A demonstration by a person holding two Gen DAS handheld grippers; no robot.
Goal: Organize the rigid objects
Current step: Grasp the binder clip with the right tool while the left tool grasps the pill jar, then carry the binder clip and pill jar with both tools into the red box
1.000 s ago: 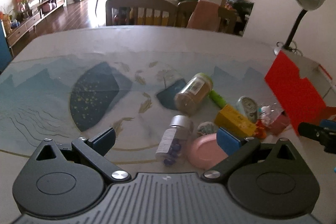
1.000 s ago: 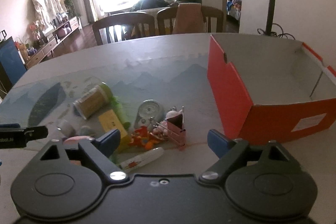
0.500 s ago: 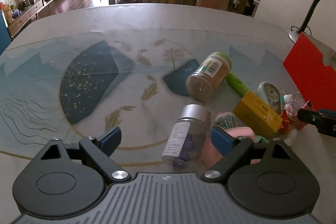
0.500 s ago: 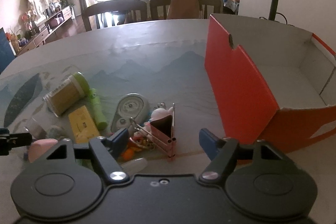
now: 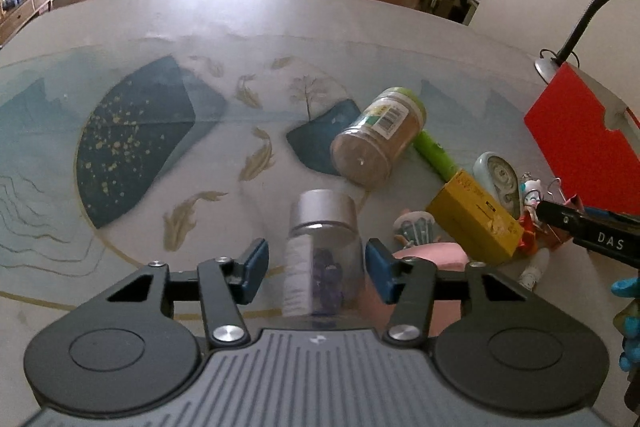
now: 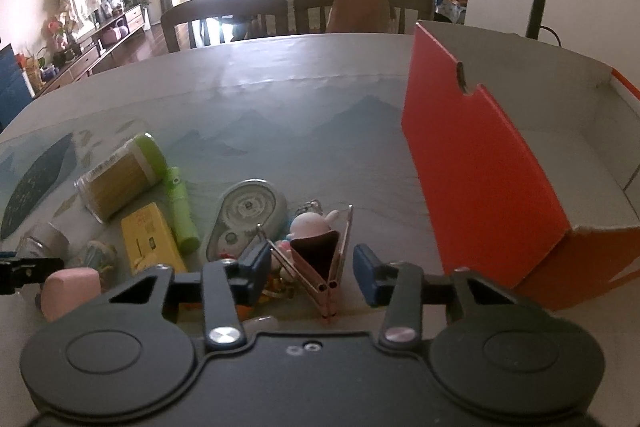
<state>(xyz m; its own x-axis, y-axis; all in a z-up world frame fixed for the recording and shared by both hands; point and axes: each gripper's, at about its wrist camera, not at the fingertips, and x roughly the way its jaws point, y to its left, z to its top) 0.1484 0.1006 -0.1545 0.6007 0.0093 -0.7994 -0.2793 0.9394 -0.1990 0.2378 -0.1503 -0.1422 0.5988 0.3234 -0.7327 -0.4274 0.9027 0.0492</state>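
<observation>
Left wrist view: the left gripper (image 5: 316,269) straddles a clear pill bottle (image 5: 322,251) with a silver cap, lying on the table (image 5: 280,27) with its cap pointing away from the camera. Its jaws are closing; the blue pads (image 5: 253,263) stand just beside the bottle walls with a narrow gap on either side, so no grip is made. A pink round dish (image 5: 430,255) lies just right of the bottle, partly behind the right finger. Toward the far edge of the table lies a spice jar (image 5: 378,137) with a green lid, on its side; a green marker (image 5: 434,155) and a yellow box (image 5: 474,223) lie to its right, touching each other.

Right wrist view: the right gripper (image 6: 310,267) straddles a pink binder clip (image 6: 320,255) whose wire arms point toward the camera. Its jaws are closing; the pads (image 6: 366,275) stand apart from the clip, which lies between them unpressed. Just beyond the clip sit a small pink rabbit figure (image 6: 310,225) and a grey correction-tape dispenser (image 6: 246,215). An open red cardboard box (image 6: 480,167) stands near the right edge of the table, close beside the clip. The yellow box, green marker and spice jar lie left of the dispenser, and the tip of the left gripper enters at the left border of the view.
</observation>
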